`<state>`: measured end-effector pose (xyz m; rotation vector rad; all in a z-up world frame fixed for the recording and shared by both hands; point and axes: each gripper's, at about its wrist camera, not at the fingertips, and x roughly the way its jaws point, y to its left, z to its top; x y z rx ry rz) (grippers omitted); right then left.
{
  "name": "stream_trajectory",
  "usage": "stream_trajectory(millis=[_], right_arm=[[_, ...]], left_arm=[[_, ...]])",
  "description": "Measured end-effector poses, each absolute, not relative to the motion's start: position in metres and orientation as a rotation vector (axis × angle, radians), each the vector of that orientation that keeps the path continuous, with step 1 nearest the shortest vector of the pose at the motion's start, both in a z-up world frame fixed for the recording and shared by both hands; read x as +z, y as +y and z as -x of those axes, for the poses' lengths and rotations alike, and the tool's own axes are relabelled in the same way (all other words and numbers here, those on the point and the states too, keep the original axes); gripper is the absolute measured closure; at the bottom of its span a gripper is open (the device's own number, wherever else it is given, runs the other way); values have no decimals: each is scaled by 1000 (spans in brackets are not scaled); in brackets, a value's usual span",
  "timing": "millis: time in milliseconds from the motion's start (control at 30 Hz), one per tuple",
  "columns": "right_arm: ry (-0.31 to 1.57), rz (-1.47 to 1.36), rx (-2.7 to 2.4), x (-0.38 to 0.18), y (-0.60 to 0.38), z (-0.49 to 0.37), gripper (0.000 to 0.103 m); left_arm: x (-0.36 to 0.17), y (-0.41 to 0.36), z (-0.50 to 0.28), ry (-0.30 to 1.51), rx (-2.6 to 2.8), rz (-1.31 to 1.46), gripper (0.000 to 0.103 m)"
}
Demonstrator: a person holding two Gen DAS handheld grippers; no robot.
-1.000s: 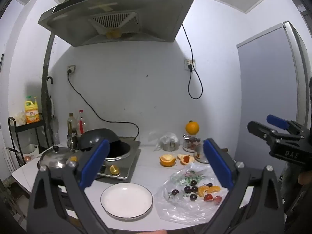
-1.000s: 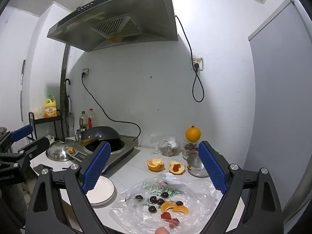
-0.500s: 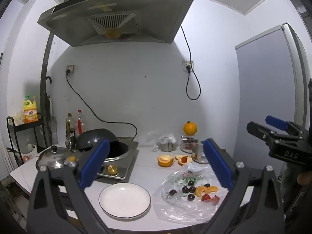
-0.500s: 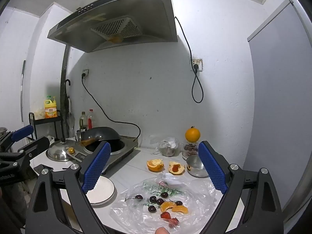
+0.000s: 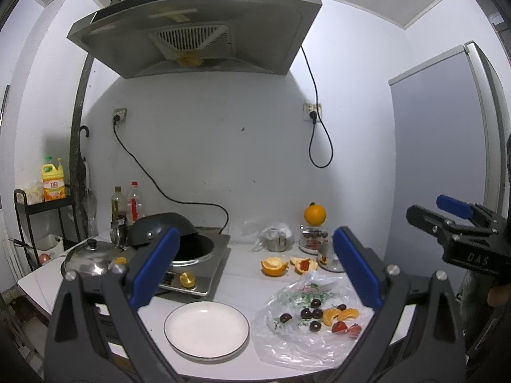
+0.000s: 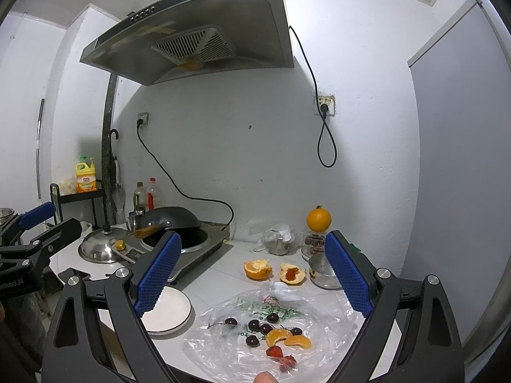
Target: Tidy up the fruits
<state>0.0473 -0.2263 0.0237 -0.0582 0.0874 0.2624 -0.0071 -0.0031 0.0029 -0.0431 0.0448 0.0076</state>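
A clear plastic bag lies flat on the white counter, bearing several dark cherries, orange segments and red strawberries. To its left sits an empty white plate. Behind lie a peeled orange half and a peel holding something red. A whole orange rests on a jar. My left gripper and right gripper hang open above the counter, holding nothing.
An induction stove with a black wok and a steel lid fill the left of the counter. A small pot in a bag, a glass jar and a metal lid stand at the back right. A range hood hangs overhead.
The view from the left gripper has shifted slightly, with the counter's things sliding a little left and down. The right gripper has barely moved. Both grippers stay open.
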Motion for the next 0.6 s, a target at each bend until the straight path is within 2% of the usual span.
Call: stream_trajectory(millis=[600], right_arm=[[89, 59, 261, 24, -226, -47, 10]], left_arm=[[2, -2, 11, 34, 12, 36, 5]])
